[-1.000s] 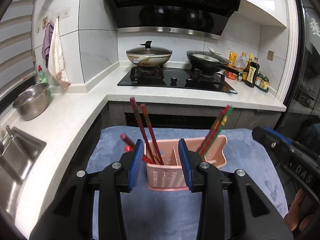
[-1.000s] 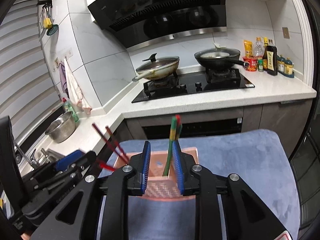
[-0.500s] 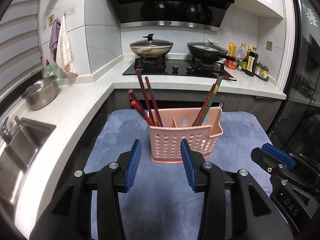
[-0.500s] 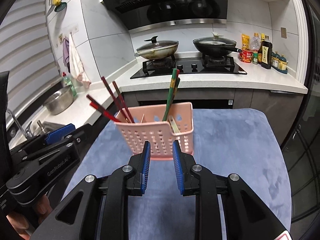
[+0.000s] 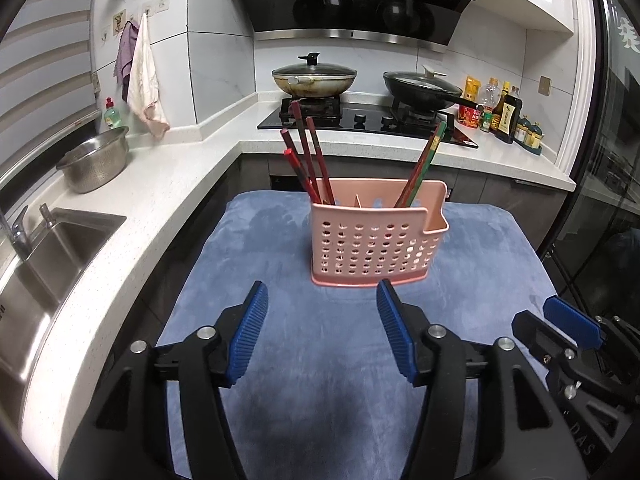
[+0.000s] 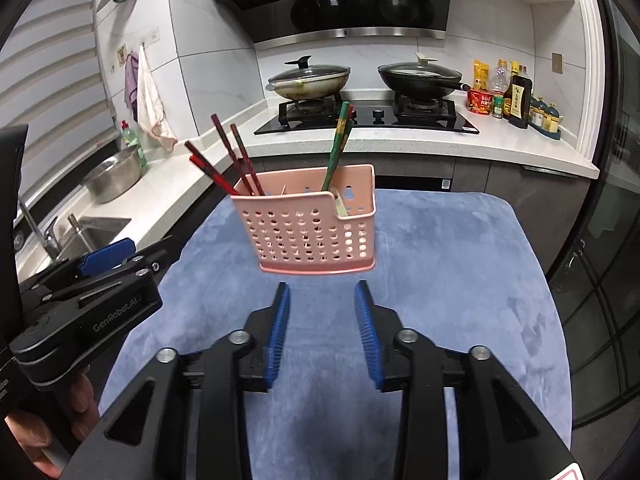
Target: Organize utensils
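Observation:
A pink perforated utensil holder stands upright on the blue mat. Several dark red chopsticks lean out of its left compartment. Green-and-red chopsticks lean in its right compartment. My left gripper is short of the holder, apart from it, its jaws opening with nothing between them. My right gripper is also short of the holder, jaws opening and empty. The right gripper's blue pad shows at the left view's right edge.
White counter with a sink and a steel colander runs along the left. Behind stands a hob with a lidded wok and a black pan. Sauce bottles stand at the back right.
Both grippers have drawn back from the pink holder, which now stands farther away on the mat. Both pairs of jaws have spread wider. The chopsticks stay in the holder.

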The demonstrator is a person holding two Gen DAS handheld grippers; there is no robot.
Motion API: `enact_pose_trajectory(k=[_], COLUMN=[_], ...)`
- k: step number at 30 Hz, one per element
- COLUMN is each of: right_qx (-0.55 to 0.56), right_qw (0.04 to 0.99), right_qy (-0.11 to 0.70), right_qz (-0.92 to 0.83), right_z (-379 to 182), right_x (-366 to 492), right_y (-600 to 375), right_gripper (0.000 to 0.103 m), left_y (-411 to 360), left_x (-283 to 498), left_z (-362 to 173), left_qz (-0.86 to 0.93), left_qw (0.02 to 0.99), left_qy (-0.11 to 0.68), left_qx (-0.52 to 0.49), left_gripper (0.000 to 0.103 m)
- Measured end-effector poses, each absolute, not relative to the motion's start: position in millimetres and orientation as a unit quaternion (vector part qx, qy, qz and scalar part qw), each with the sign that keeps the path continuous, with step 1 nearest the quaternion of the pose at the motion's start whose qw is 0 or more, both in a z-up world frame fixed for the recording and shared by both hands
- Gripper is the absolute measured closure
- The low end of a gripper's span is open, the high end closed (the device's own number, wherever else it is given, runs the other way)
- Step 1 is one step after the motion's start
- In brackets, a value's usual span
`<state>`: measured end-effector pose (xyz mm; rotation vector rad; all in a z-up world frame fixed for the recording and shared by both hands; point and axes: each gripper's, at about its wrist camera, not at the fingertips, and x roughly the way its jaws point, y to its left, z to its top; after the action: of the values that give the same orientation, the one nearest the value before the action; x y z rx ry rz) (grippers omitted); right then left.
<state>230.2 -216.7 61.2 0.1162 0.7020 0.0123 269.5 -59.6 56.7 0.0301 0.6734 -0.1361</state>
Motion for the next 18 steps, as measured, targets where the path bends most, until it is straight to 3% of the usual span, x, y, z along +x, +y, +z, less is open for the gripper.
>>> enact_pose_trajectory(k=[14,18], right_qx=[0.043,0.038], right_qw=[0.937,0.936], right_qy=[0.346,0.348], right_qz=[-0.029,-0.034], right_z=[58.4,56.5], right_x=[212.9,211.0], right_y=[-220.2,-220.3], right_gripper=[0.044,0.038], left_y=[-56.2,-57.1], left_x=[250.5,247.3], left_z=[46.1,43.5], left_qz=[-0.060,-0.054], left_qw=[0.938,0.939], left_qy=[0.340,0.339], left_qx=[0.017,0.021], left_gripper=[0.025,0.014])
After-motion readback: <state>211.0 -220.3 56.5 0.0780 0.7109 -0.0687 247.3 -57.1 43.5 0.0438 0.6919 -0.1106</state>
